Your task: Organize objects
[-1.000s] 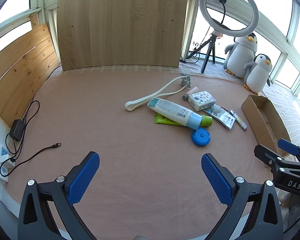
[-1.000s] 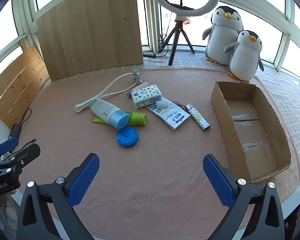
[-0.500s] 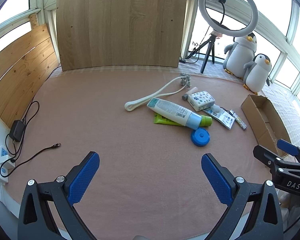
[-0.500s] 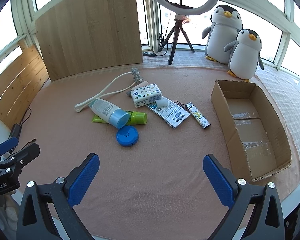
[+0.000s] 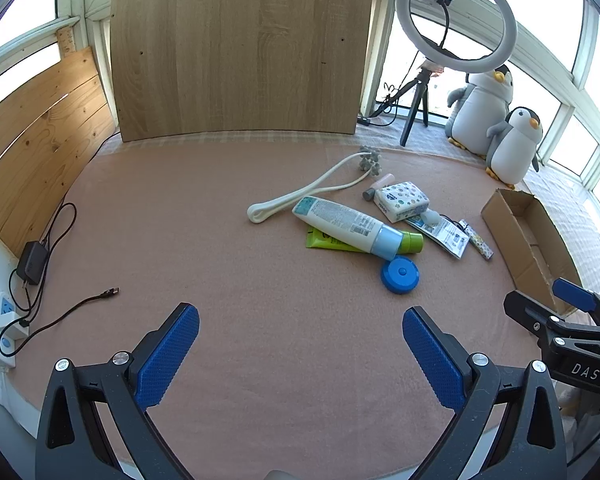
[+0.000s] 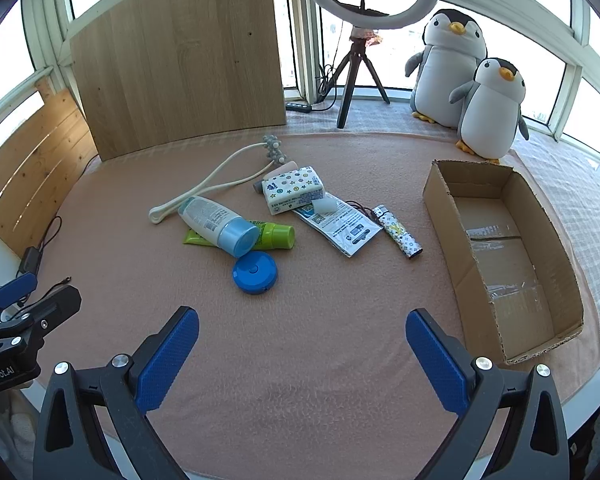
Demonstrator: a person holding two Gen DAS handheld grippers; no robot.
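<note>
A pile of small items lies mid-table on the pink cloth: a white tube with a blue cap (image 6: 220, 222) across a green tube (image 6: 274, 236), a round blue case (image 6: 255, 272), a patterned tissue pack (image 6: 294, 189), a printed sachet (image 6: 340, 226), a patterned lighter (image 6: 398, 233) and a cream massager stick (image 6: 204, 192). An open cardboard box (image 6: 500, 248) stands to their right with nothing inside. My right gripper (image 6: 302, 354) is open near the front edge. My left gripper (image 5: 300, 354) is open too, with the white tube (image 5: 346, 226) and blue case (image 5: 400, 276) ahead to its right.
Two plush penguins (image 6: 468, 84) and a ring light on a tripod (image 6: 364, 40) stand at the back. A wooden board (image 6: 180, 56) leans behind the table. A black cable (image 5: 60, 316), charger and power strip (image 5: 4, 328) lie at the left edge.
</note>
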